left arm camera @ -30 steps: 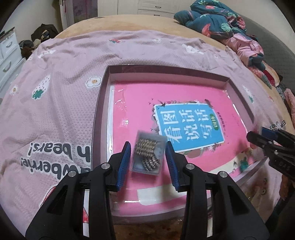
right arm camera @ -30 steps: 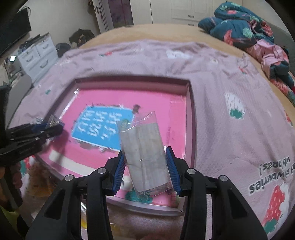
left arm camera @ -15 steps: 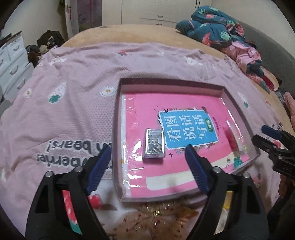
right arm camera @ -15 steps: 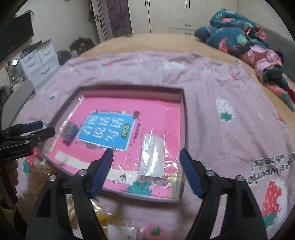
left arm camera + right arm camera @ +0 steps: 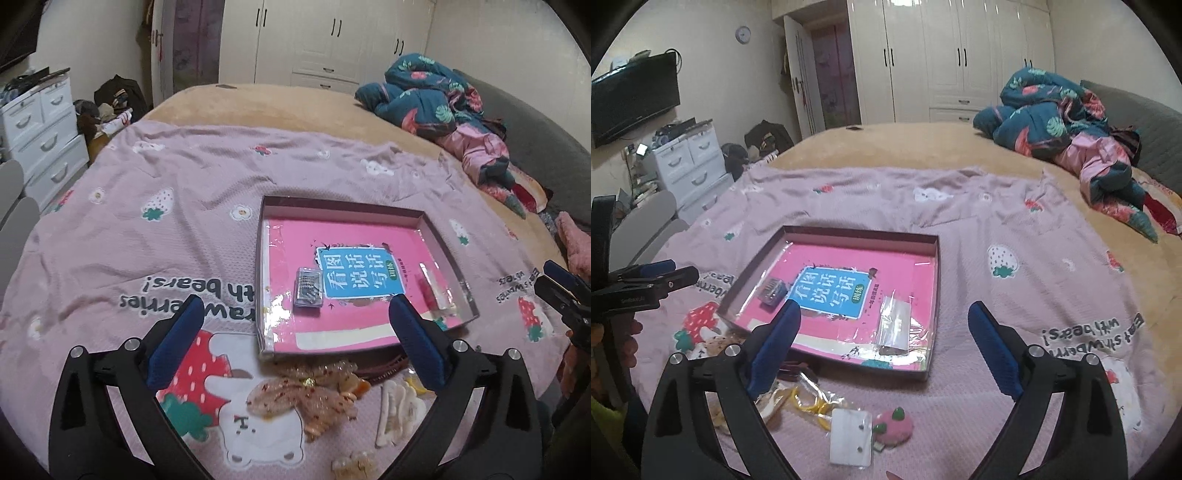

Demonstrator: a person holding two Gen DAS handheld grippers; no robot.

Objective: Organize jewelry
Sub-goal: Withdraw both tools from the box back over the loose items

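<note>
Underneath, pink strawberry blanket, perhaps bedroom.

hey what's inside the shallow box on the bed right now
Inside the shallow box, on a pink book cover under plastic film: a small clear case of metal beads and a flat clear packet. Anything beneath the cover is hidden.

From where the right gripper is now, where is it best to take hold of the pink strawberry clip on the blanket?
Probably across the pink body of the strawberry clip, coming straight down from above. It lies flat on the blanket, so no edge is raised. The right gripper is empty, its jaws opening.
</note>
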